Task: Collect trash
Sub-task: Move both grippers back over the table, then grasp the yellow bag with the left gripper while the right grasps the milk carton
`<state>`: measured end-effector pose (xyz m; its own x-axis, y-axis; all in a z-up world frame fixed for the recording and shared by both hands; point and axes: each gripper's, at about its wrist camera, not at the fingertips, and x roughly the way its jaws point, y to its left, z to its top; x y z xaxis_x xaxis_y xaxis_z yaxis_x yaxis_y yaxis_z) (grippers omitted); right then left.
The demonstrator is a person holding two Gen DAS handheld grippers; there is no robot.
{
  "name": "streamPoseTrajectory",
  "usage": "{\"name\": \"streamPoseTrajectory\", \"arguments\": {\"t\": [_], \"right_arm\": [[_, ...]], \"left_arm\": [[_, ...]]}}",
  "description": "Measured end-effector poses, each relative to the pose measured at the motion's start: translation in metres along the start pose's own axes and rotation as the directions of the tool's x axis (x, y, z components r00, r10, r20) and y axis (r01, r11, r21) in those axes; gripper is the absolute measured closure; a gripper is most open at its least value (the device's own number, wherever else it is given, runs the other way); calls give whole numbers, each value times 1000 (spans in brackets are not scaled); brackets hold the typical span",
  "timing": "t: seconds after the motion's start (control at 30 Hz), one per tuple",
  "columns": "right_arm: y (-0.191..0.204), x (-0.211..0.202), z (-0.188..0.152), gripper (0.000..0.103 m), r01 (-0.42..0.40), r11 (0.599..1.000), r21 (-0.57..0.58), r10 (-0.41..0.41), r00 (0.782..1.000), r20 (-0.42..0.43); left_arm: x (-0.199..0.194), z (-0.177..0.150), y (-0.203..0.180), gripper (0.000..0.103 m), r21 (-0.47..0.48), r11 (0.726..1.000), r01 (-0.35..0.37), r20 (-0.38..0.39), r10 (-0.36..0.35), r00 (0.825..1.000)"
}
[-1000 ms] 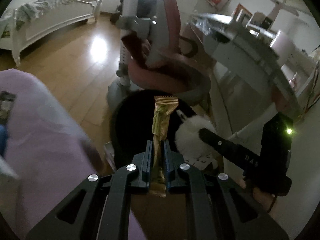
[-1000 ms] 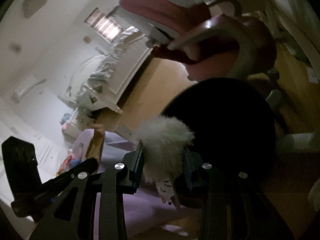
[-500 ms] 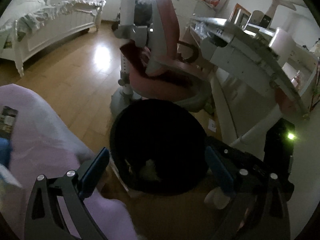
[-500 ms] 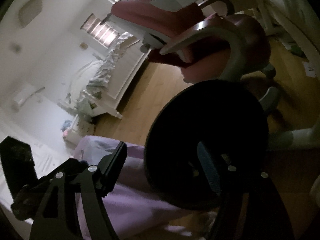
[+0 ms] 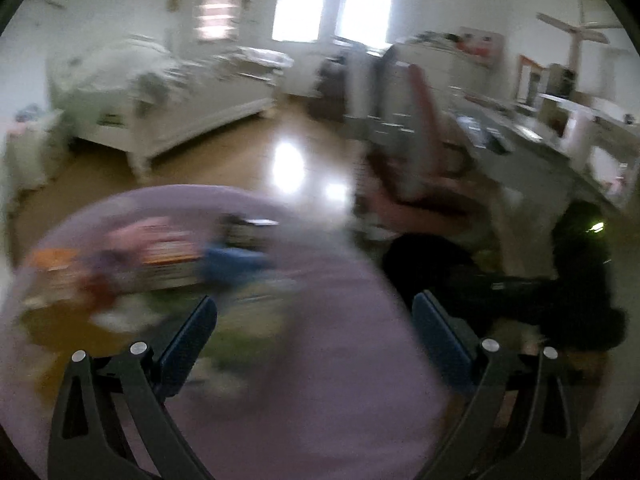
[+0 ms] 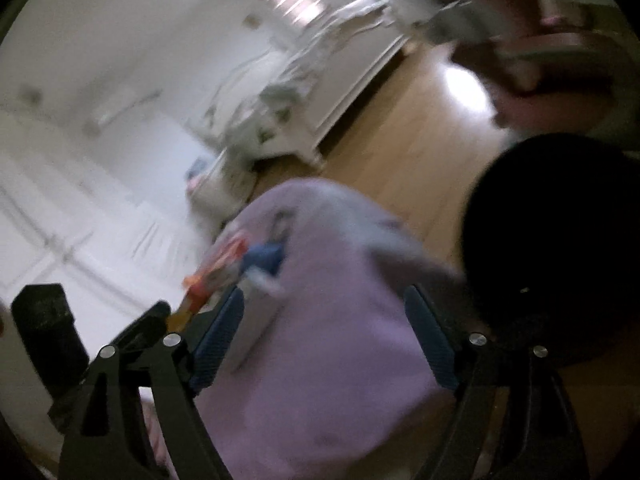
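Both views are motion-blurred. My left gripper (image 5: 314,318) is open and empty above a round table with a lilac cloth (image 5: 320,380). Blurred litter lies on the cloth at the left: orange and pink wrappers (image 5: 132,256) and a blue piece (image 5: 232,260). The black trash bin (image 5: 424,264) stands right of the table. My right gripper (image 6: 324,308) is open and empty over the same cloth (image 6: 320,360). The litter (image 6: 236,264) lies ahead of its left finger, and the bin (image 6: 552,240) is at its right. The right gripper also shows in the left wrist view (image 5: 560,292).
A pink desk chair (image 5: 424,152) stands behind the bin, with a white desk (image 5: 540,136) to its right. A white bed (image 5: 160,92) stands at the back left across a wooden floor (image 5: 248,160). White cupboards (image 6: 60,200) are on the left in the right wrist view.
One second ago the left gripper held a gold wrapper and the right a white fluffy piece over the bin. Both opened and let go; both have swung left, over the lilac table.
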<state>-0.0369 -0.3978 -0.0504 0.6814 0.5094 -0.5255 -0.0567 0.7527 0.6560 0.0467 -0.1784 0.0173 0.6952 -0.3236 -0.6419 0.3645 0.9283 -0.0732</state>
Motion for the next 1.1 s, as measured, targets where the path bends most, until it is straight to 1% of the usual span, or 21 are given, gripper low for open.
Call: {"name": "streamPoseTrajectory", "arguments": {"t": [0.1,0.13,0.23,0.3,0.4,0.47,0.63,0.7,0.8,0.83,0.87,0.9,0.93,1.0,1.07,1.1], "right_arm": [[34,25,-6,18,-37,999,-40,34,996,-85],[44,36,-8,17,-46,998,-46,41,992,-118],[69,62,-17,16,-48,997,-54,36,978,-205],[83,81,-18,16,-26,997,-74,7,968,-251],[101,104,-20,16,24,995,-100,-52,957,-286],[111,118,-18,16,48,992,-113,-80,952,-295],[132,142,-8,15,151,968,-201,-203,942,-268],[132,152,-12,15,182,953,-242,-244,935,-258],[141,170,-14,15,240,912,-333,-328,913,-241],[142,174,-15,15,255,895,-367,-353,907,-231],[144,178,-20,18,265,879,-395,-372,902,-221],[144,181,-23,23,278,862,-424,-393,895,-210],[142,180,-25,27,281,851,-444,-400,894,-200],[138,174,-26,33,262,847,-462,-381,906,-186],[138,166,-28,42,267,836,-480,-383,909,-162],[135,160,-28,44,259,837,-482,-372,915,-154]], "left_arm": [[-21,-12,47,6,-16,995,-99,6,99,995],[-25,-16,59,5,-20,992,-121,1,121,993],[-32,-27,96,6,-26,985,-173,-22,173,985],[-31,-31,116,6,-28,981,-191,-37,189,981],[-21,-35,139,6,-38,983,-179,-75,176,982],[-14,-39,151,6,-49,987,-154,-94,149,984],[-4,-39,170,6,-115,990,-77,-92,66,994],[-1,-41,171,7,-128,990,-65,-97,53,994],[5,-41,166,19,-112,992,-64,-120,50,992],[7,-42,164,27,-101,993,-55,-127,42,991],[9,-43,161,34,-91,995,-48,-134,35,990],[11,-44,157,37,-79,996,-48,-141,36,989],[11,-45,155,40,-71,996,-48,-139,38,990],[10,-46,155,46,-68,996,-53,-129,44,991],[7,-47,156,58,-80,995,-55,-120,45,992],[6,-47,157,61,-87,995,-55,-115,45,992]]}}
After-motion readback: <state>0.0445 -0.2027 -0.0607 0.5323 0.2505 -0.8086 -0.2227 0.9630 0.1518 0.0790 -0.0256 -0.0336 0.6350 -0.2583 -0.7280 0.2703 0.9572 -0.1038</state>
